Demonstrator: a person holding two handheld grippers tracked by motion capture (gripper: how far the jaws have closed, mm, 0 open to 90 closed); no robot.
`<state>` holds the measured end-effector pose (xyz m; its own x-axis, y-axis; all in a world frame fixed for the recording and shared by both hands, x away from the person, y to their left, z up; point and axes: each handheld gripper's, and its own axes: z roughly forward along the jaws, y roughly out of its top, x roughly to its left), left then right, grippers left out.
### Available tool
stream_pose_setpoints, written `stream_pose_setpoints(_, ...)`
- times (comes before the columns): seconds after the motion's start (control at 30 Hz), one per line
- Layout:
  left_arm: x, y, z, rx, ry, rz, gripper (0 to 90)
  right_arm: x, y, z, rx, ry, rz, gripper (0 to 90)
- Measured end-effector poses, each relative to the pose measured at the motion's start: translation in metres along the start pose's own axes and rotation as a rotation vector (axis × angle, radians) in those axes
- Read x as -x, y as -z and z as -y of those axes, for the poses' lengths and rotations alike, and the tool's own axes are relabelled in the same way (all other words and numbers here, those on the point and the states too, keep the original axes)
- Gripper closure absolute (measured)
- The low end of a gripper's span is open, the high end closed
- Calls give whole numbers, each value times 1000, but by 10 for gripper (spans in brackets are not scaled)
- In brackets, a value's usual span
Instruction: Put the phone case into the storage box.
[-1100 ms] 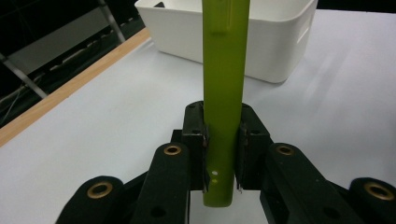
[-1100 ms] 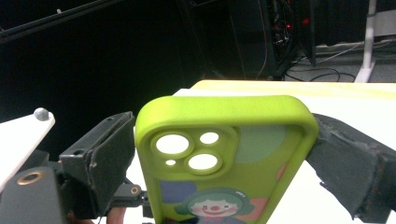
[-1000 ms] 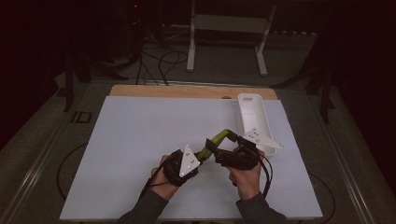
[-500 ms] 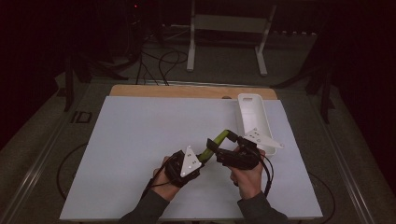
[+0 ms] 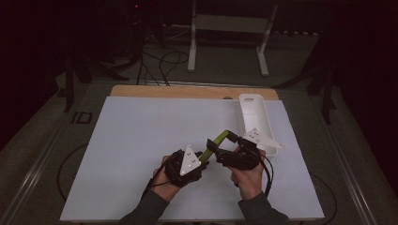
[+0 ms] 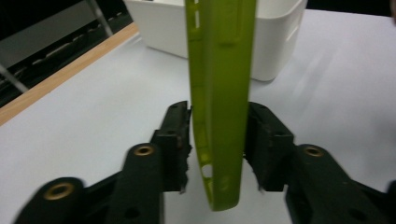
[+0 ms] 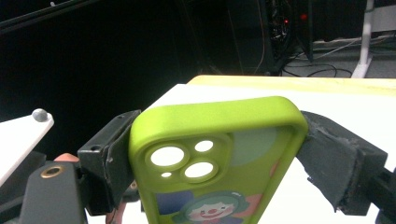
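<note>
While both grippers' fingers (image 7: pixel 327 149) clamp green phone case (image 7: pixel 219 158), we judge it light, flexible; grip edges.

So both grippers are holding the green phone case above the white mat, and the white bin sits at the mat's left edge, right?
Not quite. Both the left gripper and right gripper do hold the green phone case above the white mat, but the high view shows the white bin at the mat's right edge, not its left.
</note>
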<state>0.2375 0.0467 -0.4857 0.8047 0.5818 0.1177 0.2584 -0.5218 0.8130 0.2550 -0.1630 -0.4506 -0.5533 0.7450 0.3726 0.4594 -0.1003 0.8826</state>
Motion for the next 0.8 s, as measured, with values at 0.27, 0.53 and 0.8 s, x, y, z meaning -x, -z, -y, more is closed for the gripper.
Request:
stream_pose_setpoints(0.27,-3,3,2,11,43,-69,332,-1,0,-2,-2,3,10,169)
stream_pose_setpoints(0.53,-9,5,3,-1,76,-107,150,-1,0,-3,-1,5,15,169)
stream_pose_setpoints(0.8,-15,8,4,-24,91,-124,45,-2,-1,-5,-3,12,17,169)
